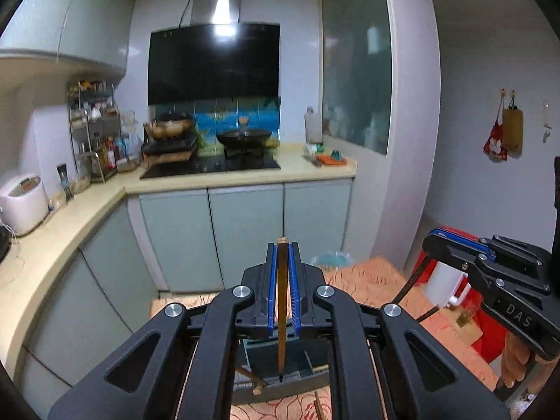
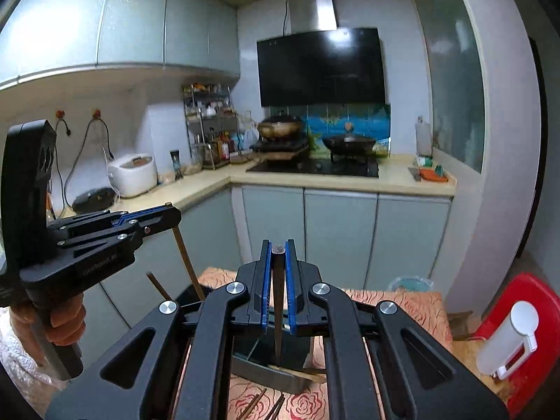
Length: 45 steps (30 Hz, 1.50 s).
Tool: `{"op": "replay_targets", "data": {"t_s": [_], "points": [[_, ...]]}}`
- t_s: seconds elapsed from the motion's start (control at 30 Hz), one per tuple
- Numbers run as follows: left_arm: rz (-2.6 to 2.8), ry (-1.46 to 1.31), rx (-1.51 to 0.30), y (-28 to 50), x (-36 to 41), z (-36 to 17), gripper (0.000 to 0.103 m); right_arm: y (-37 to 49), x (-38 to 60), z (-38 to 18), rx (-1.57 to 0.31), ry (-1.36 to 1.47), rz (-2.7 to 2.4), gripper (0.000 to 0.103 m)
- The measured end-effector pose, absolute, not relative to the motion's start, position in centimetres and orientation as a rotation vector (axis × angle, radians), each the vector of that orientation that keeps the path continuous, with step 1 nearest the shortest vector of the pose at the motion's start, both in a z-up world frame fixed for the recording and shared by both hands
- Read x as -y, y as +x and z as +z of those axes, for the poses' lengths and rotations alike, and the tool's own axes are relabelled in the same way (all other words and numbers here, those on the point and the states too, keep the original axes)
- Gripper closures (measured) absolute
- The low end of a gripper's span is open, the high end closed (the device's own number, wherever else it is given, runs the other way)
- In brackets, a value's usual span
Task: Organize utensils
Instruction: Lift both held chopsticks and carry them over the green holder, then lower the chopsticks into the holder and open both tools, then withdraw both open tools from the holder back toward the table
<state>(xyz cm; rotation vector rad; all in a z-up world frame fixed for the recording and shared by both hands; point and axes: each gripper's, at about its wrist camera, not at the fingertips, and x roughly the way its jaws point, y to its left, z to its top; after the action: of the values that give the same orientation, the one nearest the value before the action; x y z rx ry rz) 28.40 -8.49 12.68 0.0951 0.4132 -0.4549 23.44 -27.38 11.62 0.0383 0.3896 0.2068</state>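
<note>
My left gripper [image 1: 282, 245] is shut on a brown chopstick [image 1: 281, 301] that hangs upright, its tip over a dark grey organizer box [image 1: 297, 371] on the floral tablecloth. My right gripper [image 2: 278, 246] is shut on a darker chopstick [image 2: 278, 315], also upright, its tip over the same box [image 2: 276, 374]. Each gripper shows in the other's view: the right one [image 1: 434, 241] and the left one [image 2: 171, 211]. More chopsticks [image 2: 297, 372] lie across the box and loose chopsticks [image 2: 257, 402] lie on the cloth in front of it.
The small table with the floral cloth [image 2: 395, 301] stands in a narrow kitchen. A white cylinder [image 2: 507, 339] sits on a red stool [image 2: 532, 290] to the right. The counter with stove and wok [image 2: 348, 141] is behind, cabinets [image 1: 245, 231] below it.
</note>
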Motion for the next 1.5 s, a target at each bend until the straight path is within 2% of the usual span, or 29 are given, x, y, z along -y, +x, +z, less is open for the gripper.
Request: {"op": "replay_targets", "data": {"t_s": [0.37,0.43,0.47,0.5,0.53,0.57,0.6,0.7,0.87,1.1,1.5], "points": [[-0.44,0.084,-0.465,29.6,7.4,9.9,0.096,25.8,26.2,6.9,-0.491,0.025,0.193,0.095],[-0.438,0.077,-0.467,29.5,7.1,9.7,0.087,25.9,26.2,6.8,-0.495,0.032,0.2,0.093],[-0.438,0.069,-0.465,29.3,6.8,9.8,0.075,25.9,26.1,6.8,-0.495,0.033,0.202,0.092],[-0.436,0.064,-0.462,29.1,6.7,9.8,0.063,25.9,26.1,6.9,-0.495,0.033,0.203,0.087],[-0.435,0.057,-0.456,28.9,6.5,10.0,0.059,25.7,26.1,7.0,-0.492,0.032,0.203,0.081],[-0.437,0.053,-0.453,28.7,6.4,10.1,0.058,25.5,26.1,7.1,-0.485,0.035,0.198,0.069],[-0.442,0.049,-0.448,28.5,6.2,10.3,0.055,25.4,26.2,7.2,-0.477,0.04,0.192,0.062],[-0.445,0.043,-0.428,27.6,5.6,10.7,0.044,24.6,26.4,7.8,-0.455,0.043,0.185,0.061],[-0.441,0.047,-0.389,25.4,5.0,11.1,0.032,23.0,26.5,8.7,-0.419,0.029,0.178,0.06],[-0.447,0.061,-0.348,21.7,4.0,10.6,0.023,19.7,26.7,9.6,-0.368,0.004,0.176,0.056],[-0.392,0.075,-0.435,18.5,2.1,4.7,0.022,15.9,28.2,6.4,-0.391,-0.011,0.128,0.056]]}}
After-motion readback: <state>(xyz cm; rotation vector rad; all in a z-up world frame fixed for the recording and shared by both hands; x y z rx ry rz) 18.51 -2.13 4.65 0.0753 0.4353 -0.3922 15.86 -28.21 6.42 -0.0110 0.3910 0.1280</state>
